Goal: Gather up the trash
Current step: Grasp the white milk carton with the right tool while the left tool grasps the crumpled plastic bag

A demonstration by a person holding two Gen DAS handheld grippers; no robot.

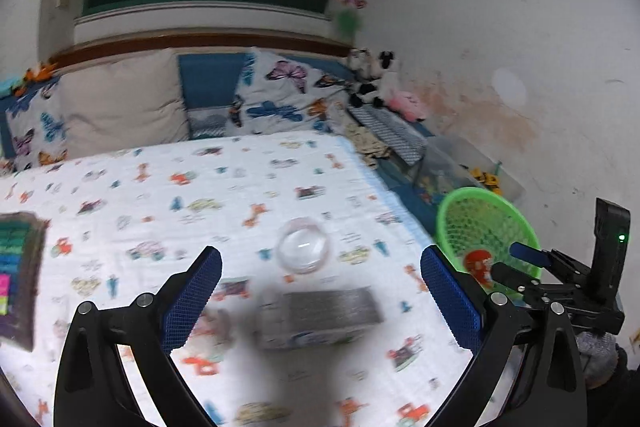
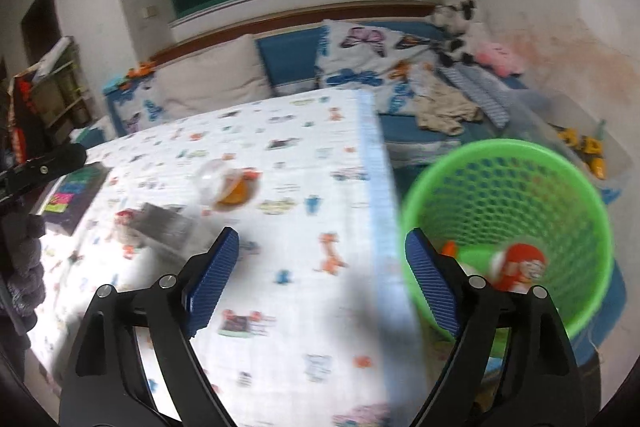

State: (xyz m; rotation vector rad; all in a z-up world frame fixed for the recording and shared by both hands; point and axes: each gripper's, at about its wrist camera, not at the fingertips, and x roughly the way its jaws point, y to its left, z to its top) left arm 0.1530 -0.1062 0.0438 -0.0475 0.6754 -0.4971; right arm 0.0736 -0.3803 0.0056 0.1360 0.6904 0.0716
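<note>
**Both grippers spread wide over the printed cloth, basket at the table's right edge**

We held the left gripper [image 1: 320, 301] above the table [image 1: 160, 195], its blue pads far apart with nothing between them but the cloth below. Just ahead of it lay a grey, blurred carton [image 1: 320, 315] flat on the cloth, and beyond that a clear round plastic container [image 1: 305, 245], apart from the carton. At the far left of the table sat a dark box [image 1: 18, 267] with coloured stripes.

We held the right gripper [image 2: 322, 281] over the table's right edge, jaws likewise spread and empty, one pad above the cloth and the other in front of the green mesh basket [image 2: 560, 187]. The basket stood beside the table, off its right edge, and in it lay a red-and-white wrapper [image 2: 520, 265] with an orange piece [image 2: 449, 248] next to it. From this view the clear container showed something orange beside it, though blur kept us from telling what it was.

Pillows [image 1: 280, 95] with butterfly prints and soft toys [image 1: 372, 79] lined the blue couch behind.
</note>
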